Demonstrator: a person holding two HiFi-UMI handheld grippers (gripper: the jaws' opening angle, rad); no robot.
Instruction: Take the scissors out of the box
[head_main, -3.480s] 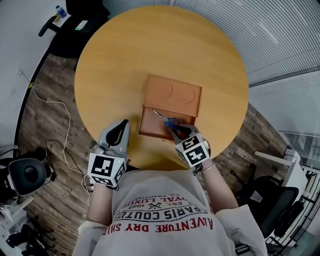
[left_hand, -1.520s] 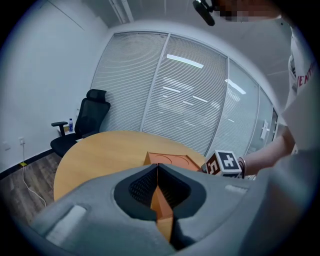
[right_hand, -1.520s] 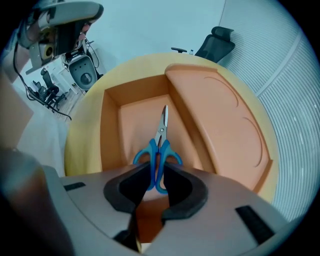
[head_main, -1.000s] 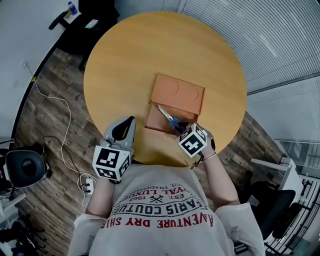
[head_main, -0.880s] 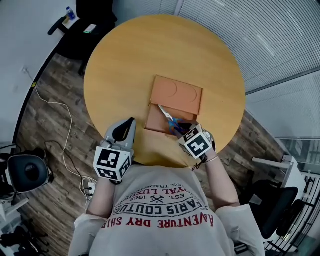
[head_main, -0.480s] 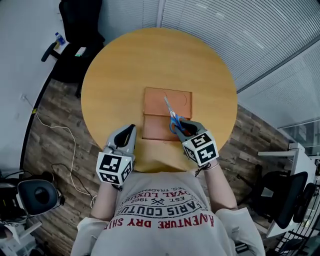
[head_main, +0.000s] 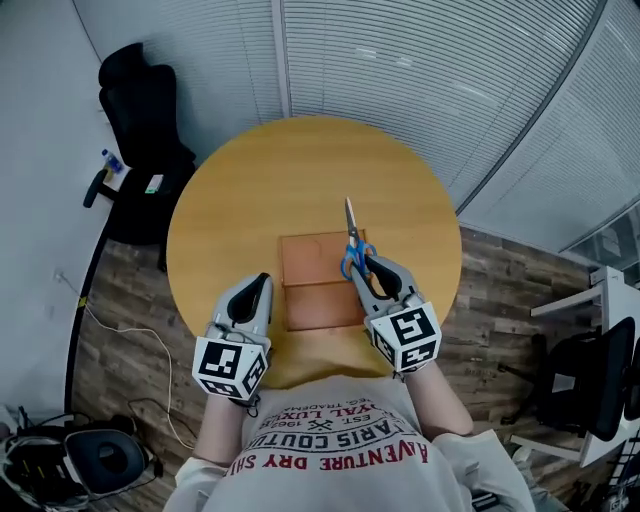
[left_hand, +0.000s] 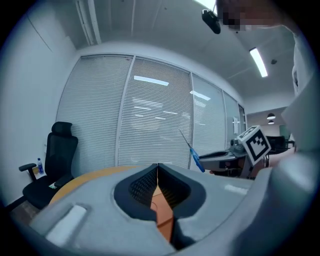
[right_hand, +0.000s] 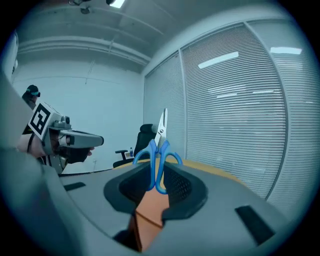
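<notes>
Right gripper (head_main: 368, 268): lifted up since a second ago, clamped on the scissors (head_main: 351, 238) by the blue handles
Left gripper (head_main: 260, 282): jaws together, empty
Scissors: clear above the box (head_main: 310, 270)
Tip: I'd keep the squeeze firm and set them on bare table (head_main: 225, 210)

Blue-handled scissors (head_main: 352, 250) with silver blades between the grey jaws of the right gripper (head_main: 373, 272), orange-brown box (head_main: 315, 300) below them, honey-yellow table (head_main: 240, 210), grey left gripper (head_main: 250, 292) with black ribbed pads and black-and-white square markers, black chair (head_main: 140, 110), white slatted blinds (head_main: 430, 80)
</notes>
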